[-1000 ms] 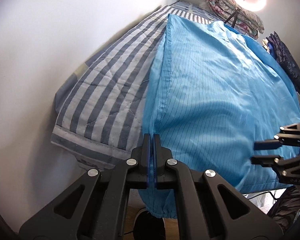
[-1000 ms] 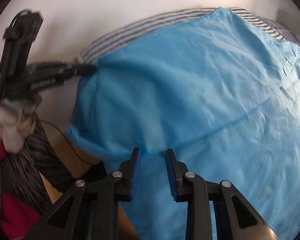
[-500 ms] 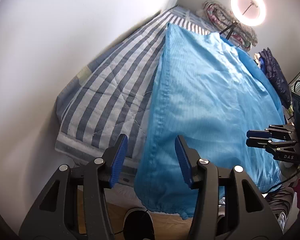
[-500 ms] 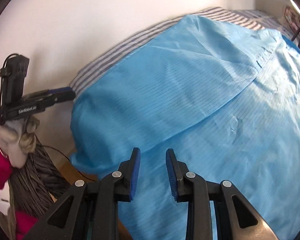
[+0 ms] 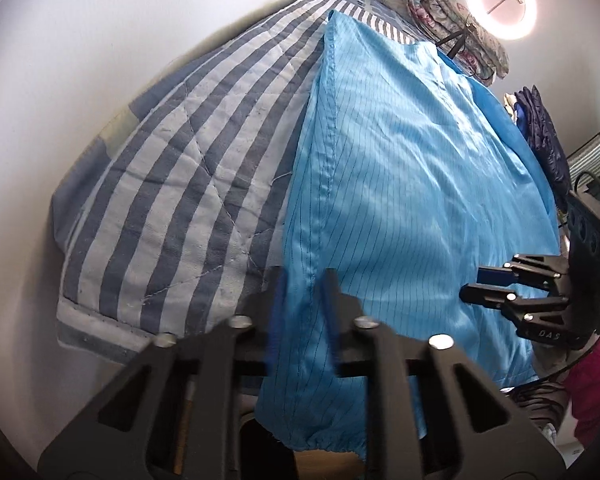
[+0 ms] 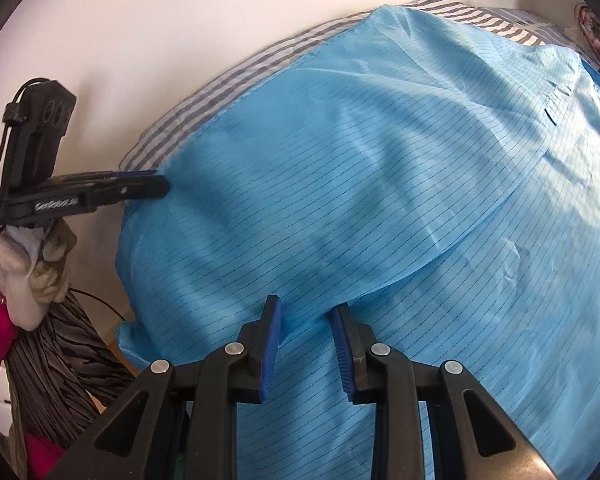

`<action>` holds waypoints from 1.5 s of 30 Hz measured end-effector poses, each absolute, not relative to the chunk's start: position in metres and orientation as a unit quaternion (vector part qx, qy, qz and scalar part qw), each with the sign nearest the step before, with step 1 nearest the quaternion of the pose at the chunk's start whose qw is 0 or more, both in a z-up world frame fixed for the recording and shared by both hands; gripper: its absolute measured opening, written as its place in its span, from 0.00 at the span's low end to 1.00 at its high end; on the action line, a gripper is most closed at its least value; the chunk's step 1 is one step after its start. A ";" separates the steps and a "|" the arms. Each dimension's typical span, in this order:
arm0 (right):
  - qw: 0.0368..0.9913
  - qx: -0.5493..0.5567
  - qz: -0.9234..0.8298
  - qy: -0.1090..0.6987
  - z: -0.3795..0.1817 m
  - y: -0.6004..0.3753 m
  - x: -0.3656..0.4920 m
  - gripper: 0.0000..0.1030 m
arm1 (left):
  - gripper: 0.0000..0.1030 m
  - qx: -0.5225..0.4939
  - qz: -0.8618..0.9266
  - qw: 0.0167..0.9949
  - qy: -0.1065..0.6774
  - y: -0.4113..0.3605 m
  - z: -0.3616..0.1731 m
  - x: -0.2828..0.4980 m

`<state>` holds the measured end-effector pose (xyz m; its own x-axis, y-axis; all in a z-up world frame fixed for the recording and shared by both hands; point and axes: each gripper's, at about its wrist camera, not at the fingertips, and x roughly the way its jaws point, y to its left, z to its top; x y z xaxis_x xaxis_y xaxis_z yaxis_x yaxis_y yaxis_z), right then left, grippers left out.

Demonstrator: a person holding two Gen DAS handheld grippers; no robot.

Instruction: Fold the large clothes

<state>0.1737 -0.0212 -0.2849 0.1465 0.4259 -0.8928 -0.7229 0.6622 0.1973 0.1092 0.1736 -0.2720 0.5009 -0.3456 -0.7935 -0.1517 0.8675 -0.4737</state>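
Observation:
A large light-blue pinstriped garment (image 5: 400, 184) lies spread over a striped bed, its cuffed end hanging off the near edge; it also fills the right wrist view (image 6: 380, 200). My left gripper (image 5: 302, 304) is open, its blurred jaws astride the garment's seamed left edge; it appears from the side in the right wrist view (image 6: 156, 186). My right gripper (image 6: 306, 332) is open just over a folded edge of the garment near the bed's near end. It also shows in the left wrist view (image 5: 474, 284).
A grey-and-white striped quilt (image 5: 188, 184) covers the bed against a white wall. A ring light (image 5: 500, 0), rolled bedding (image 5: 452, 24) and dark clothes (image 5: 544, 140) are at the far end. A dark striped cloth (image 6: 60, 360) hangs at lower left.
My left gripper was shut on the garment's edge a second ago, opened wide and pulled back, and is now narrower and closer around the seam. My right gripper stayed open, shifting slightly.

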 end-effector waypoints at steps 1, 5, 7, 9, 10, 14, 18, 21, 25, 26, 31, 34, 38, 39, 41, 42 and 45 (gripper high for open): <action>0.744 -0.141 0.386 0.527 -0.285 -0.021 0.174 0.26 | 0.05 -0.262 -0.064 0.826 0.494 0.175 -0.272 0.109; 0.744 -0.145 0.384 0.527 -0.286 -0.019 0.174 0.26 | 0.02 -0.280 -0.075 0.831 0.476 0.176 -0.262 0.103; 0.743 -0.149 0.383 0.528 -0.287 -0.017 0.174 0.26 | 0.01 -0.276 -0.073 0.838 0.465 0.176 -0.255 0.099; 0.742 -0.152 0.383 0.529 -0.287 -0.014 0.174 0.26 | 0.01 -0.274 -0.078 0.844 0.454 0.173 -0.249 0.097; 0.741 -0.154 0.382 0.530 -0.287 -0.013 0.173 0.26 | 0.01 -0.267 -0.081 0.848 0.450 0.171 -0.248 0.096; 0.741 -0.158 0.380 0.530 -0.287 -0.009 0.172 0.26 | 0.02 -0.273 -0.090 0.839 0.461 0.168 -0.255 0.098; 0.742 -0.157 0.379 0.530 -0.287 -0.009 0.172 0.26 | 0.08 -0.282 -0.087 0.823 0.485 0.171 -0.269 0.098; 0.743 -0.158 0.378 0.529 -0.288 -0.008 0.171 0.26 | 0.09 -0.295 -0.087 0.817 0.489 0.176 -0.278 0.093; 0.743 -0.160 0.378 0.529 -0.289 -0.008 0.170 0.26 | 0.12 -0.289 -0.067 0.825 0.482 0.179 -0.273 0.087; 0.743 -0.160 0.378 0.529 -0.290 -0.008 0.170 0.26 | 0.15 -0.288 -0.066 0.826 0.480 0.178 -0.273 0.088; 0.743 -0.158 0.378 0.529 -0.290 -0.009 0.170 0.26 | 0.21 -0.283 -0.078 0.824 0.484 0.175 -0.277 0.093; 0.743 -0.153 0.378 0.530 -0.291 -0.010 0.171 0.26 | 0.01 -0.282 -0.079 0.824 0.485 0.173 -0.277 0.095; 0.735 -0.132 0.379 0.546 -0.285 -0.014 0.179 0.28 | 0.00 -0.255 -0.065 0.851 0.455 0.168 -0.257 0.087; 0.734 -0.106 0.385 0.549 -0.277 -0.016 0.184 0.29 | 0.00 -0.243 -0.063 0.857 0.450 0.166 -0.253 0.085; 0.739 -0.064 0.396 0.542 -0.256 -0.018 0.196 0.33 | 0.00 -0.217 -0.059 0.868 0.443 0.160 -0.245 0.083; 0.746 -0.052 0.393 0.535 -0.245 -0.017 0.204 0.37 | 0.00 -0.206 -0.059 0.872 0.440 0.156 -0.242 0.082; 0.757 -0.032 0.387 0.526 -0.220 -0.004 0.232 0.46 | 0.00 -0.197 -0.062 0.878 0.433 0.151 -0.237 0.083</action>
